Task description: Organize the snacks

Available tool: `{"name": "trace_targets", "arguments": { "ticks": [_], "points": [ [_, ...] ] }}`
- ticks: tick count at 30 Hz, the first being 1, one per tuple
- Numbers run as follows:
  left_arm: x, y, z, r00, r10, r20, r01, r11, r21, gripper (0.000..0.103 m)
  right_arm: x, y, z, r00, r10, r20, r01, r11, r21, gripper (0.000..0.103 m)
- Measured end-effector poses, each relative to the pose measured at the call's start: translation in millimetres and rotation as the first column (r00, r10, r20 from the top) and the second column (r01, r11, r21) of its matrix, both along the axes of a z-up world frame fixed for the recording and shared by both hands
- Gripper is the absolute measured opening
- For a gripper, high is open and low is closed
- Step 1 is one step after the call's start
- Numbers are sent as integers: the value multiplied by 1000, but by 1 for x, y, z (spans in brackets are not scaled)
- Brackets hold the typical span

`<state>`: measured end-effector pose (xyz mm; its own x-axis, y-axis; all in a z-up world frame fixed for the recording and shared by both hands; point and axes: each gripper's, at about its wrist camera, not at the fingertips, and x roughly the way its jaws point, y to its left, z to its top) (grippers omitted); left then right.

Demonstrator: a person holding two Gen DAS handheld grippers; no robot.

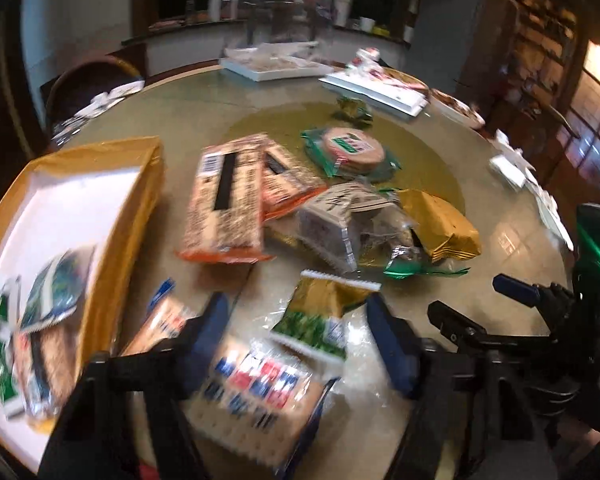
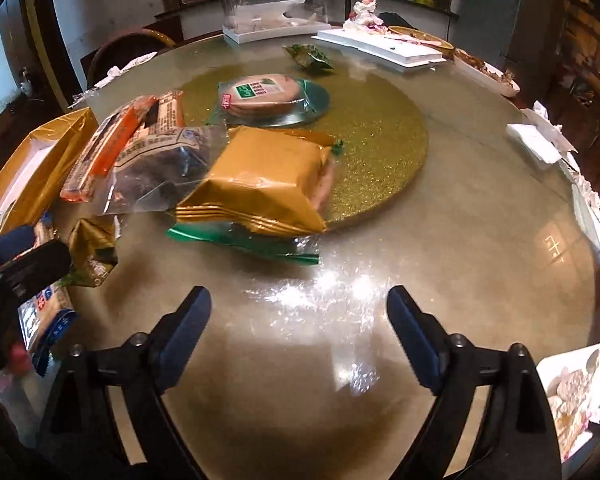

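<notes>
Snacks, notably the gold-and-green packet (image 1: 326, 312) between the spread, empty left gripper (image 1: 300, 340), look light, crinkly and slippery, best pinched at a sealed edge; right gripper (image 2: 300, 336) spread, empty.

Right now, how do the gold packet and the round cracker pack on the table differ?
The gold packet is opaque and squarish; the round cracker pack is see-through, showing a stack of round crackers under a green-and-white label. The gold packet rests on other wrappers at the edge of the gold turntable; the cracker pack lies farther back on the turntable. The gold packet is nearer the open right claw. Both are sealed and lie outside the gold box.
</notes>
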<state>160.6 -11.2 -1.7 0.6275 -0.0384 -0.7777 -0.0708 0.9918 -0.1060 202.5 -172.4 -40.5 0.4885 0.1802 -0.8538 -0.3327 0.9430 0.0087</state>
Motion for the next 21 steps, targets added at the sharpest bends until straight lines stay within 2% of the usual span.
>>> {"name": "trace_targets", "arguments": {
  "ticks": [2,4,7,9,15,17,21],
  "points": [
    [7,-1,-4,999,-29,-21,28,1000,-9,44,1,-2,-2,1000,5,13,-5,1000,4,95],
    [12,2,-11,998,-33,-46,32,999,-37,38,2,-2,-2,1000,5,16,-5,1000,6,96],
    [14,4,-16,999,-34,-42,30,997,-76,37,4,1,-2,1000,-13,24,12,1000,4,99],
    [11,3,-17,999,-32,-28,30,997,-69,36,10,4,-4,1000,-17,18,17,1000,2,103],
    [3,2,-18,1000,-23,7,23,998,-51,35,19,11,-6,1000,9,13,-9,1000,2,103],
    [3,2,-21,1000,-11,2,11,999,-49,42,19,11,-6,1000,9,13,-9,1000,2,103],
    [2,-1,-24,1000,-26,8,27,999,-27,46,19,11,-6,1000,8,14,-8,1000,2,103]
  ]
}}
